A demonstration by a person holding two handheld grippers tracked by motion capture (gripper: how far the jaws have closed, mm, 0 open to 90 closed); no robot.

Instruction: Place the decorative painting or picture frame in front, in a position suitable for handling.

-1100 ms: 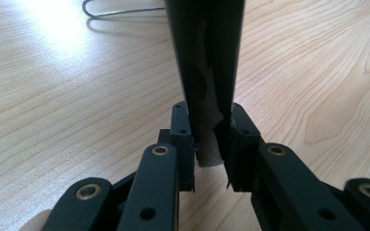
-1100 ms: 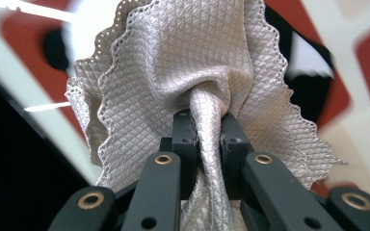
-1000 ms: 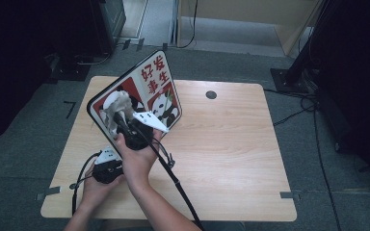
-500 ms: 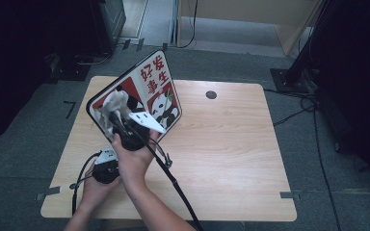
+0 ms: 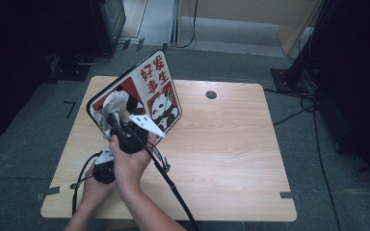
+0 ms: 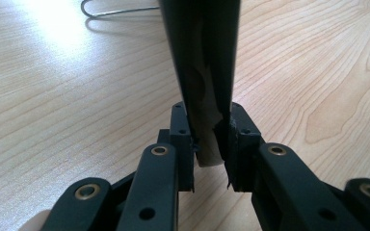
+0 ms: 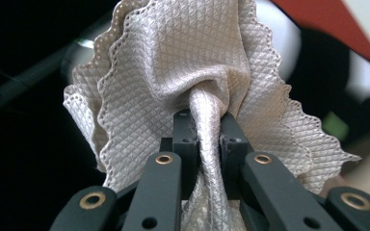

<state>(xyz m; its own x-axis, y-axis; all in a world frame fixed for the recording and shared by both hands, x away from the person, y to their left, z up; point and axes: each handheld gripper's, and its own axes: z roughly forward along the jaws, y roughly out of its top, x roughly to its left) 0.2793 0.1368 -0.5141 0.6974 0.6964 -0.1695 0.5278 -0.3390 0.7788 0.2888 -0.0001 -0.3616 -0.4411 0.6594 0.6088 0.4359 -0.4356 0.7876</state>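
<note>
The person has both hands low at the near left corner of the table (image 5: pixel 231 144), and between them a board (image 5: pixel 147 96) stands tilted up off the wood — red, white and black, with pandas and red characters on its face. The left gripper (image 5: pixel 103 168) sits close to the table edge; seen along its own jaws, the left gripper (image 6: pixel 212 139) is clamped on the board's dark lower edge (image 6: pixel 204 86), the pads pressing it from both sides just above the wood. A thin wire loop (image 6: pixel 111 9) lies on the table beyond. The right gripper (image 5: pixel 113 122) is higher (crossed over the left hand) and held against the board's face. It is pinched shut on a cloth (image 7: pixel 183 62) — a pale, quilted rag with scalloped edges, twisted into a rope where the jaws squeeze it and fanning out above them. That cloth (image 5: pixel 115 103) rests against the board's left half, near the painted panda.
</note>
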